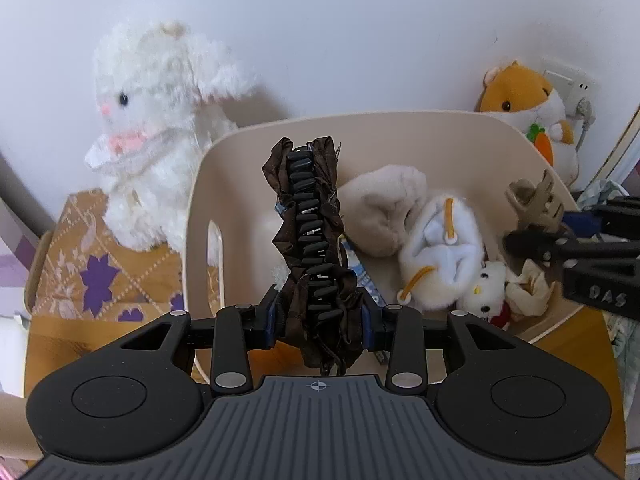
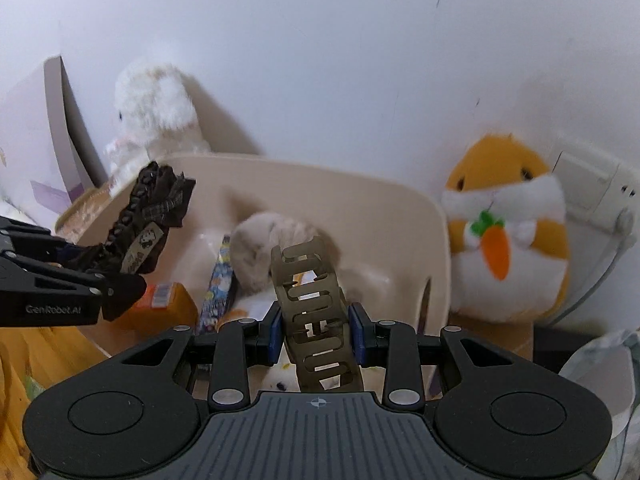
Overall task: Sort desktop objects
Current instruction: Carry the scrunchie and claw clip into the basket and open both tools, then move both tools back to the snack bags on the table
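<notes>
My left gripper (image 1: 318, 320) is shut on a dark brown fabric hair clip (image 1: 310, 220) with black teeth, held upright over the near edge of a beige plastic bin (image 1: 360, 124). The same clip shows at left in the right wrist view (image 2: 148, 220). My right gripper (image 2: 318, 336) is shut on a tan claw hair clip (image 2: 314, 312), held above the bin (image 2: 320, 184); it also shows at right in the left wrist view (image 1: 536, 200). The bin holds a beige plush (image 1: 384, 208), a white plush (image 1: 440, 256), a small white toy (image 1: 490, 284) and a printed tube (image 2: 218, 280).
A white plush bunny (image 1: 156, 132) sits left of the bin on a patterned orange box (image 1: 92, 264). An orange hamster plush (image 2: 508, 232) stands at the right by a wall socket (image 2: 600, 188). An orange box (image 2: 164, 304) lies by the bin. The white wall is close behind.
</notes>
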Motion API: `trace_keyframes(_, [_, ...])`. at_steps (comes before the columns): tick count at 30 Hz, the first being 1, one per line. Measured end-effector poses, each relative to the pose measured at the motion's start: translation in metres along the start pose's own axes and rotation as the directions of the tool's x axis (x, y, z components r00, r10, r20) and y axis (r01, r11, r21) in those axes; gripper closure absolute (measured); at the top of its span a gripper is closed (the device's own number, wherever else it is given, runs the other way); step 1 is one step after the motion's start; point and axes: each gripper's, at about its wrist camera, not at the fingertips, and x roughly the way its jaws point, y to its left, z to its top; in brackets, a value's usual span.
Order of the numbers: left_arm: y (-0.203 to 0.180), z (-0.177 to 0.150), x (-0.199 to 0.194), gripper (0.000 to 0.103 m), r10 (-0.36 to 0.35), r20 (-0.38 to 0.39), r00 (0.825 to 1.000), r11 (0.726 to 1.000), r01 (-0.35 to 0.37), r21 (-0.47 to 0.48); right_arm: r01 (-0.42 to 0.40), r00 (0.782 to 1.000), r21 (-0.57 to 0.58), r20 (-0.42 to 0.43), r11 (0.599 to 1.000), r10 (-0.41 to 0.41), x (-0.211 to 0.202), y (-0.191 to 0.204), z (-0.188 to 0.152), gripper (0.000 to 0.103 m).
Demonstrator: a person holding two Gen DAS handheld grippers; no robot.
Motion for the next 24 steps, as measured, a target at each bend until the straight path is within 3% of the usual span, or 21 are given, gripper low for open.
trace_keyframes(4, [-0.001, -0.002, 0.004, 0.060, -0.014, -0.036, 0.999, 1.000, 0.014, 0.001, 0.012, 0.999, -0.011, -0.037, 1.000, -0.012, 0.010, 0.004, -0.006, 0.072])
trace_keyframes(5, [-0.001, -0.003, 0.004, 0.058, -0.010, -0.037, 0.999, 1.000, 0.010, 0.005, 0.014, 0.999, -0.008, -0.046, 1.000, -0.014, 0.011, 0.004, -0.006, 0.066])
trace_keyframes(9, [-0.005, -0.005, -0.003, 0.029, -0.001, 0.008, 1.000, 1.000, 0.001, 0.021, 0.008, 0.999, 0.003, -0.048, 1.000, -0.008, 0.008, 0.003, -0.009, 0.056])
trace_keyframes(11, [-0.006, -0.005, -0.008, 0.027, -0.005, 0.024, 1.000, 1.000, 0.005, 0.012, 0.034, 0.999, 0.005, -0.038, 0.999, -0.034, 0.004, 0.003, -0.011, 0.032])
trace_keyframes(15, [-0.009, -0.008, -0.019, 0.026, -0.008, 0.044, 0.999, 0.999, 0.006, 0.035, 0.045, 0.999, 0.018, 0.008, 0.999, -0.045, -0.010, 0.003, -0.011, 0.023])
trace_keyframes(17, [-0.009, -0.011, -0.025, 0.025, 0.003, 0.059, 0.998, 0.999, -0.006, 0.052, 0.036, 0.999, 0.039, 0.033, 0.999, -0.037, -0.019, 0.002, -0.012, 0.006])
trace_keyframes(19, [-0.006, -0.016, -0.033, 0.024, 0.006, 0.073, 0.997, 0.999, -0.010, 0.050, 0.033, 0.996, 0.058, 0.085, 0.998, -0.038, -0.031, 0.002, -0.015, 0.000])
trace_keyframes(24, [0.005, -0.030, -0.052, 0.022, -0.006, 0.083, 0.997, 0.999, 0.004, 0.032, 0.019, 0.990, 0.131, 0.136, 0.991, -0.037, -0.048, -0.002, -0.028, 0.000])
